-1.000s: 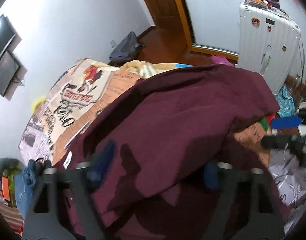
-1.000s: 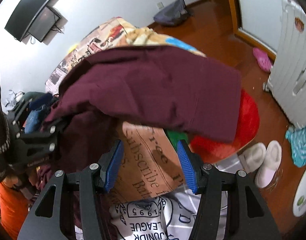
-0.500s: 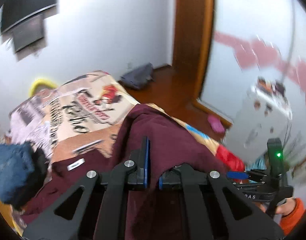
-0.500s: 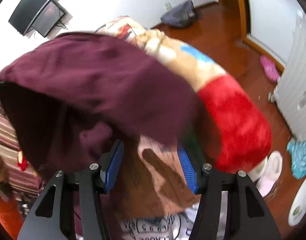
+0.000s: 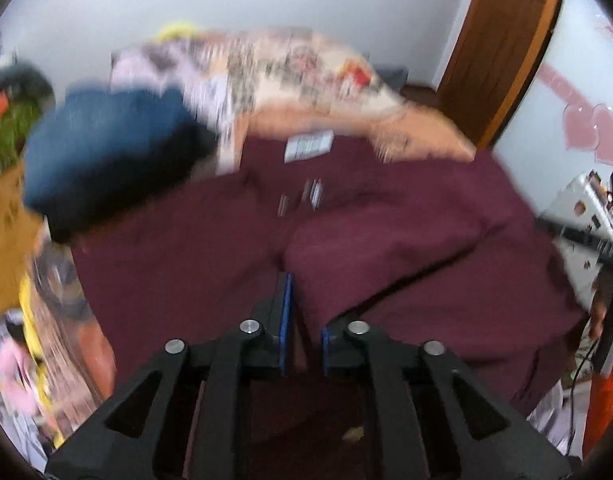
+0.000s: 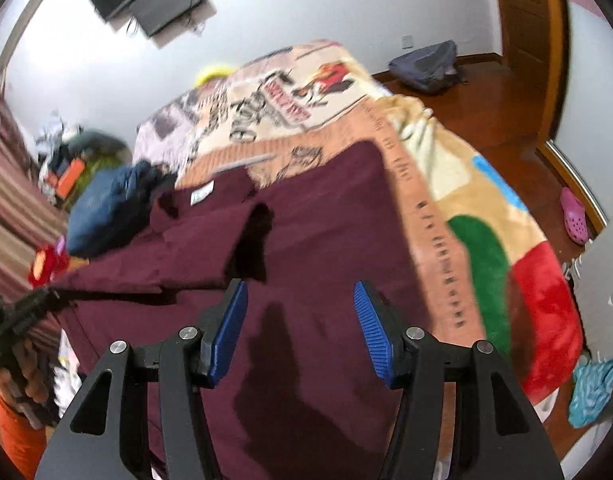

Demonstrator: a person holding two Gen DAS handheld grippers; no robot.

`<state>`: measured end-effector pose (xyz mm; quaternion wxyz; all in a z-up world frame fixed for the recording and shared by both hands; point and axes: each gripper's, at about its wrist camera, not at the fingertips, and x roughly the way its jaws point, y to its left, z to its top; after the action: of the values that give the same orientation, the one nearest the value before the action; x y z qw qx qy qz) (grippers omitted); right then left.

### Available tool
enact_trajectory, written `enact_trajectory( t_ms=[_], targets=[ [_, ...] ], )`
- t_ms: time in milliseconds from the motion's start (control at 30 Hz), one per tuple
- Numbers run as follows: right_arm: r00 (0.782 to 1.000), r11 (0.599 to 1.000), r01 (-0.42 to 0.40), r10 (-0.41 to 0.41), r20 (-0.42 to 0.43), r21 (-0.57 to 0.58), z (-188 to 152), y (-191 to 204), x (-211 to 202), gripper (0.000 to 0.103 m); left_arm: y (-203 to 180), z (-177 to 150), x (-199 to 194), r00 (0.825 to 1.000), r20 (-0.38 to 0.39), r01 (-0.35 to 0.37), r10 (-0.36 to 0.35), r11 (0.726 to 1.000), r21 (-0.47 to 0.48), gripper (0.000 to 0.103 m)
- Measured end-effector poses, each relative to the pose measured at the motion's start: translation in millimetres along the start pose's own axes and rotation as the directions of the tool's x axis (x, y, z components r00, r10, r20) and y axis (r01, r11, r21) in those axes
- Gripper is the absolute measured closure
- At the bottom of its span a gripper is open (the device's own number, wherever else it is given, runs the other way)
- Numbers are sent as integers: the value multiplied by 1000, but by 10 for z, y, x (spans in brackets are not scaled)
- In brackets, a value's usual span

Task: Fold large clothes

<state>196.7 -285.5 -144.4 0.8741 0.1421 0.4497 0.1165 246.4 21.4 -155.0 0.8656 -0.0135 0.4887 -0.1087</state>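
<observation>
Both grippers angle steeply downward. The left gripper point(image 5: 304, 320) has its jaws narrowly parted and opening, though motion blur leaves it unclear whether anything sits between them. The right gripper point(image 6: 300, 322) is spread wide, gripping nothing.

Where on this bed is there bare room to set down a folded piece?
The printed bedspread is bare beyond the maroon garment, towards the wall. A strip lies free between garment and the fleece blanket. Crowded: the navy clothes pile beside the garment's collar end.

Maroon garment point(image 6: 314, 240) now flat on bed — left gripper point(image 5: 304, 320) jaws opening.
</observation>
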Motion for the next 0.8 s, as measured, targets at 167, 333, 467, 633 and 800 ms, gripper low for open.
enact_trajectory(
  t_ms=[167, 333, 467, 633, 800],
  targets=[
    [998, 999, 33, -34, -46, -27, 13, 48, 94, 51, 51, -280, 235, 991, -66, -106, 112, 991, 85, 41],
    [998, 998, 42, -44, -54, -40, 5, 33, 50, 51, -206, -175, 134, 983, -4, -178, 183, 965, 193, 39],
    [998, 998, 51, -51, -26, -28, 24, -10, -76, 51, -615, -1, 46, 988, 63, -155, 142, 941, 302, 36],
    [998, 997, 68, -68, 11, -36, 14, -54, -219, 51, -1137, 134, 294, 997, 37, -82, 73, 905, 416, 36],
    [994, 993, 105, -104, 29, -49, -19, -117, -285, 51, -1575, 148, 700, 996, -30, -55, 82, 856, 514, 36]
  ],
)
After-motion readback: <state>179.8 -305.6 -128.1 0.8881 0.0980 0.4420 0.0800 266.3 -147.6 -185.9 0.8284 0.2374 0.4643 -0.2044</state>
